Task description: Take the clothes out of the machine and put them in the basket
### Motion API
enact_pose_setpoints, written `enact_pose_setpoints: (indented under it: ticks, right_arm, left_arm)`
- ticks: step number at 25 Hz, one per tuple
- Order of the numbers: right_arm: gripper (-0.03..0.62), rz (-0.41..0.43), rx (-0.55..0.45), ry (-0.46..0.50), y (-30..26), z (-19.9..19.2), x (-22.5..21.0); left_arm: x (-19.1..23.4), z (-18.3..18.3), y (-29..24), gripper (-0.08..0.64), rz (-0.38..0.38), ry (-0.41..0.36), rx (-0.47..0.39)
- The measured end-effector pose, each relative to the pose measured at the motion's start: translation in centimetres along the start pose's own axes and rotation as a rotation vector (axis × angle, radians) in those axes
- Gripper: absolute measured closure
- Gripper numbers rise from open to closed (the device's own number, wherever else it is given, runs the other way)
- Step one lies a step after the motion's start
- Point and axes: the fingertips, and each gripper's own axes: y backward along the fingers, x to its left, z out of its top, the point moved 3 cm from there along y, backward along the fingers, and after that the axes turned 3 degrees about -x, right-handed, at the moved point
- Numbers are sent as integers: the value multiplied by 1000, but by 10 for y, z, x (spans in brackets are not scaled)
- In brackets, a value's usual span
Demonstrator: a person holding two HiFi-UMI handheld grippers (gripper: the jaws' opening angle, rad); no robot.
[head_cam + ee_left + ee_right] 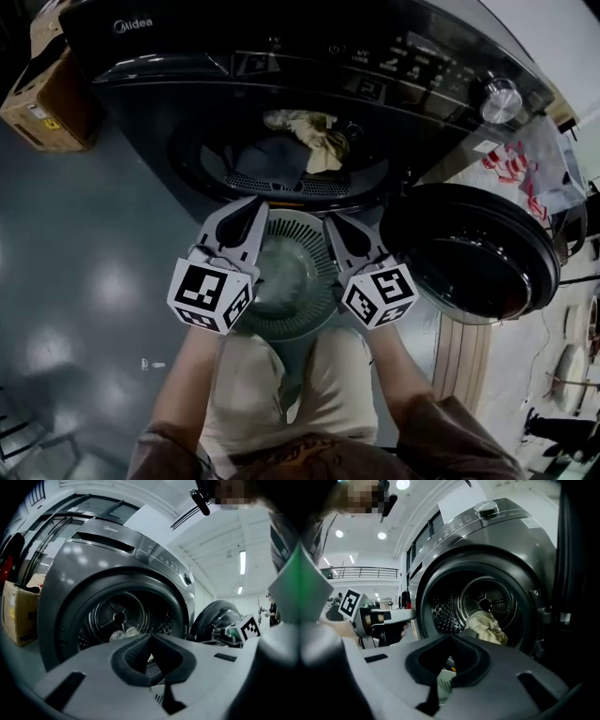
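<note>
While left claw and right claw sit clenched, crumpled beige clothes lie inside the machine.

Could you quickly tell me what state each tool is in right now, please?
Left tool: closed, holding nothing.
Right tool: closed, holding nothing.

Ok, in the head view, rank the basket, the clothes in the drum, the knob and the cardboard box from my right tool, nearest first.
1. Basket, just left of the right tool.
2. Clothes, ahead in the drum.
3. Knob, upper right.
4. Cardboard box, far left.
</note>
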Motion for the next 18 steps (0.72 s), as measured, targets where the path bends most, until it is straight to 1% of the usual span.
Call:
enact_pose_setpoints:
  ticks: [4,9,14,18]
  right_arm:
    - [596,-3,-21,16,4,-18,-9]
    - [595,10,-51,32,13,-23,-17]
    - [595,32,-69,42,18,-20,-19]
    - [596,28,-76,46,13,-16,-22]
  left_arm:
    - [-12,-13,0,554,-10,-32,-27]
    - [-24,-18,4,554,5,-54,-16]
    - [-36,-14,11,554,25,-42,4]
    - [-38,-14,18,554,64,1,19]
